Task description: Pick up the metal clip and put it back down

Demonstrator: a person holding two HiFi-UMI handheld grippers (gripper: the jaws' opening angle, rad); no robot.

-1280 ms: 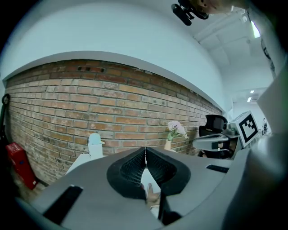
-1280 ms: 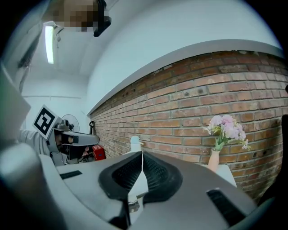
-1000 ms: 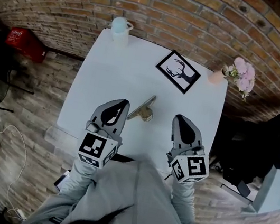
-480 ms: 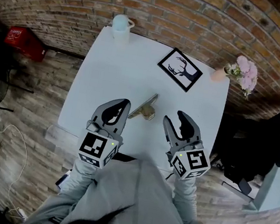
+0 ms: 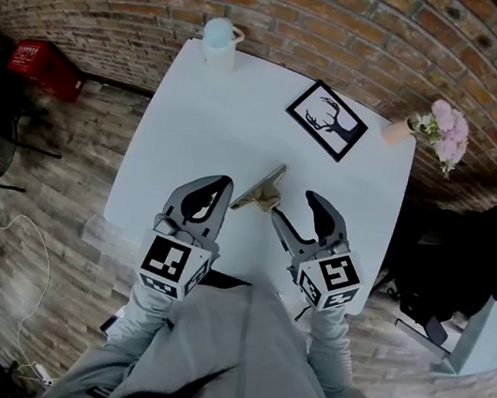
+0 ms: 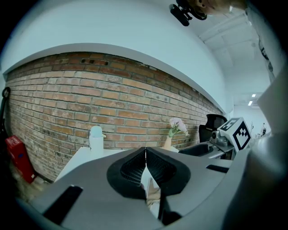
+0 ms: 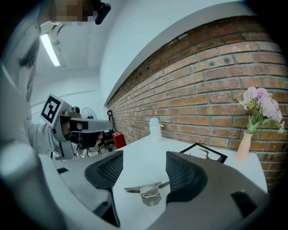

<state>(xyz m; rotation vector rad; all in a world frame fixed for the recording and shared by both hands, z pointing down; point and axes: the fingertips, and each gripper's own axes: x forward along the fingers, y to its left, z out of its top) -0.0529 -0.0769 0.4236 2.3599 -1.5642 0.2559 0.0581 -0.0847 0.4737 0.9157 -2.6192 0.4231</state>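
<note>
The metal clip (image 5: 260, 192) lies flat on the white table (image 5: 215, 121), between the two grippers. My right gripper (image 5: 293, 210) points at it from the right, and its jaws have just been opening. They stand wide apart and touch nothing. In the right gripper view the clip (image 7: 146, 190) lies on the table just beyond the open right gripper (image 7: 144, 170). My left gripper (image 5: 217, 184) rests shut to the clip's left. In the left gripper view the left gripper (image 6: 145, 162) has its pads together, and a shiny bit of the clip (image 6: 152, 195) shows below them.
At the table's far edge stand a pale blue cup (image 5: 222, 38), a framed deer picture (image 5: 327, 120) and a vase of pink flowers (image 5: 440, 128). A red crate (image 5: 39, 66) sits on the floor at left, a dark chair (image 5: 494, 254) at right.
The right gripper has swung left and forward toward the clip, and its jaws went from shut to wide open. The left gripper and the clip stayed put.
</note>
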